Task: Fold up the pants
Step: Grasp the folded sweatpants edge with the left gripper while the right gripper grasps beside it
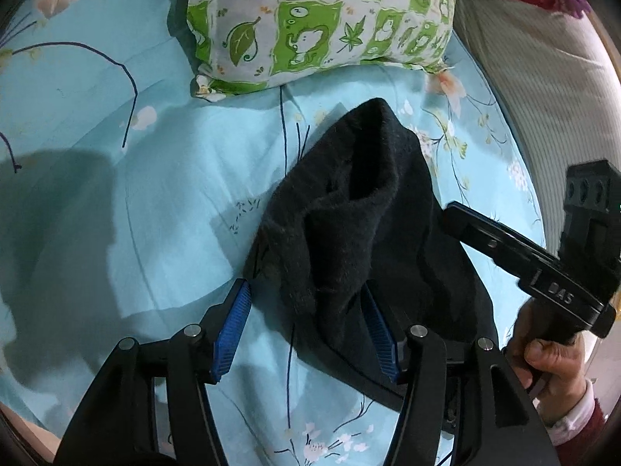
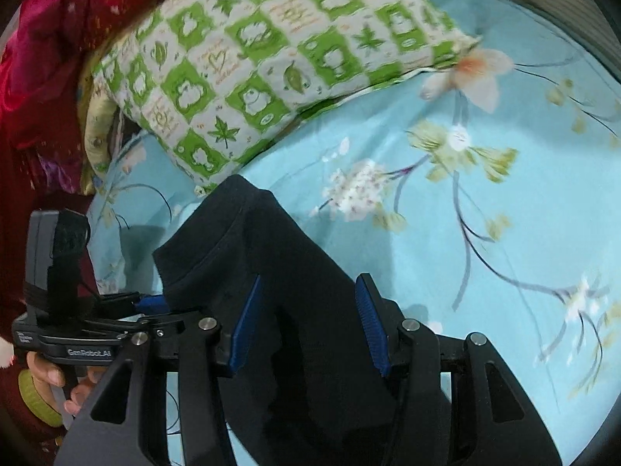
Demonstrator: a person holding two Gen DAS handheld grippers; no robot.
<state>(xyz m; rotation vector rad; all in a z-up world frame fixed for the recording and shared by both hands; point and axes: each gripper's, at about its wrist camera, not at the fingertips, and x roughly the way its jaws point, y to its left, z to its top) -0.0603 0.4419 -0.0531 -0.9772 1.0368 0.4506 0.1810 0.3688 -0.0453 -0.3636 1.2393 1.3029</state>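
Observation:
Black pants (image 1: 368, 213) lie bunched on a light blue flowered bedsheet (image 1: 155, 194), with a fuzzy fold turned up in the middle. My left gripper (image 1: 304, 285) hangs over their near end, open. Its left pad (image 1: 233, 326) is clear of the cloth and its right pad is half hidden behind the fold. In the right wrist view the pants (image 2: 271, 240) run flat under my right gripper (image 2: 308, 279), whose blue pads stand well apart with cloth between them and no pinch showing. A finger of the right gripper (image 1: 496, 240) reaches to the pants' right edge.
A green and white checked pillow (image 1: 322, 19) (image 2: 271, 58) lies just beyond the pants. Red cloth (image 2: 39, 58) is piled at the left. A grey ribbed surface (image 1: 543, 77) borders the bed on the right. A hand (image 1: 551, 357) holds the right gripper's handle.

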